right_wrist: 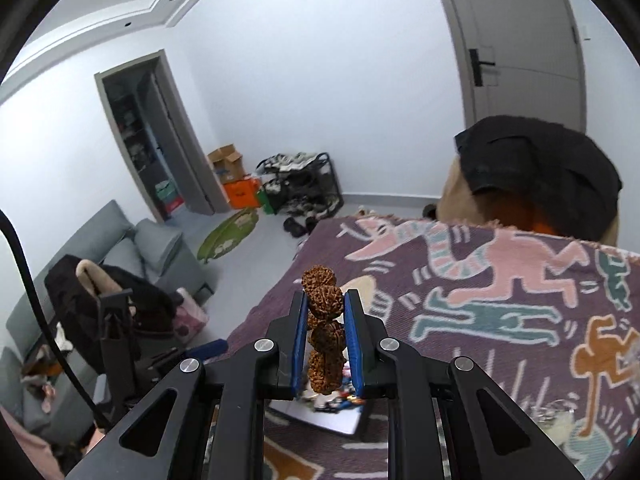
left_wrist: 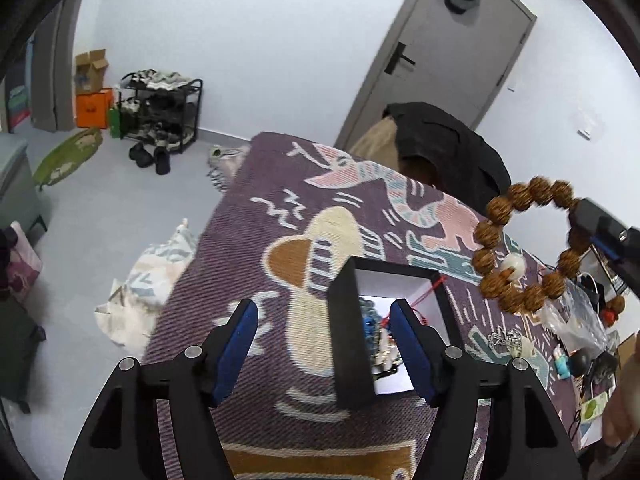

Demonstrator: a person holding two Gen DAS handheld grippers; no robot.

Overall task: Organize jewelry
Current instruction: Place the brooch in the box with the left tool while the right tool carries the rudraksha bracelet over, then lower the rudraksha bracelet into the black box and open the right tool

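Observation:
A black box [left_wrist: 347, 320] with a white inside stands on the patterned cloth, and blue and pale jewelry [left_wrist: 374, 330] lies in it. My left gripper [left_wrist: 322, 316] is open over the box. Its left wall sits between the blue pads, which do not touch it. A bracelet of large brown beads [left_wrist: 486, 236] with one white bead hangs in the air to the right, and my right gripper [left_wrist: 592, 220] is shut on it. In the right wrist view the bracelet [right_wrist: 325, 336] runs edge-on between the pads of the right gripper [right_wrist: 326, 298], and the box [right_wrist: 332, 420] is below.
A purple cloth with figures [left_wrist: 280, 208] covers the table. A clear plastic bag [left_wrist: 576, 316], a silver piece [left_wrist: 508, 338] and small items lie at its right end. A dark jacket [left_wrist: 448, 148] hangs on a chair behind. A hand [left_wrist: 620, 420] shows at the right edge.

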